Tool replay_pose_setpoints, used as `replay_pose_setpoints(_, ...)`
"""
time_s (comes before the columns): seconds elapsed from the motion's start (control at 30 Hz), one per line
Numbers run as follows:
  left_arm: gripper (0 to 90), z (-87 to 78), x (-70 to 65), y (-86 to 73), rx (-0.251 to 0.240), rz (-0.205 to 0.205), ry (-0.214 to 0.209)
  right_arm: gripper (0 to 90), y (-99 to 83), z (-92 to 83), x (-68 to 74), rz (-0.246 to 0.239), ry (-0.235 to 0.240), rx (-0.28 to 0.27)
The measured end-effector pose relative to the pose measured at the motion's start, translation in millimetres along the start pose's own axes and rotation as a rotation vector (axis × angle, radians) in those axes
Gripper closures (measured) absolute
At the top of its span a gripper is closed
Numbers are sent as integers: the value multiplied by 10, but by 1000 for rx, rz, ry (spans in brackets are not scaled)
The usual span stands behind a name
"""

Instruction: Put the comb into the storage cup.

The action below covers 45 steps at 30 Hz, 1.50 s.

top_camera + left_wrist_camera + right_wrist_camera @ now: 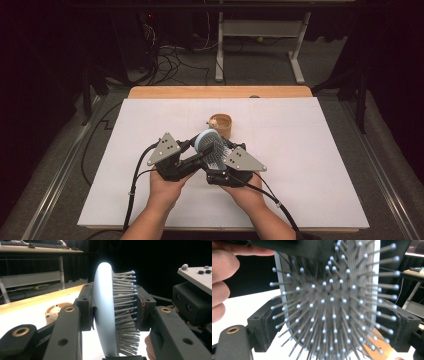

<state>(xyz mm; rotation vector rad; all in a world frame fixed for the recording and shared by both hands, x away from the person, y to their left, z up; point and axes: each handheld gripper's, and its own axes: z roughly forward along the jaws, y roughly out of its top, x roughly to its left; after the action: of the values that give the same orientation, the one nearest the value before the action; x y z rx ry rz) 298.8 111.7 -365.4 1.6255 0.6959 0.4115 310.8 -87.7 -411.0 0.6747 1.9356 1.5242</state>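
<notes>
On the white table sheet [300,165], mid-frame, the left gripper [113,312] clamps the pale-blue bristled paddle hairbrush [106,315]; the right gripper [332,322] stands wide around it, so a steady hold should help.

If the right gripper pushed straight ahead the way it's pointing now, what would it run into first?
The hairbrush: its bristle face stands directly ahead of the right gripper, between its open jaws. Past the brush probably the left gripper, though depth is hard to judge.

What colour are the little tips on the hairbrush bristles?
Pale blue-white, on grey bristles. The hairbrush shows them best in the right gripper view.
</notes>
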Motion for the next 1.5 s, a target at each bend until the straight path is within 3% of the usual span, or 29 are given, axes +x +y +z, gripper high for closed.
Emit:
replay_pose_setpoints(0.27,588,-37,19,10,-10,16,23,2,-7,20,-46,38,56,23)
replay_pose_setpoints(0.8,587,-103,92,-9,-8,28,56,0,-60,-36,-110,66,64,43)
replay_pose_setpoints(1.2,586,-184,160,-35,-34,25,84,0,-159,-224,-243,65,42,62)
replay_pose_setpoints(1.5,587,-256,224,-62,-51,24,103,0,-253,-397,-391,69,-6,84)
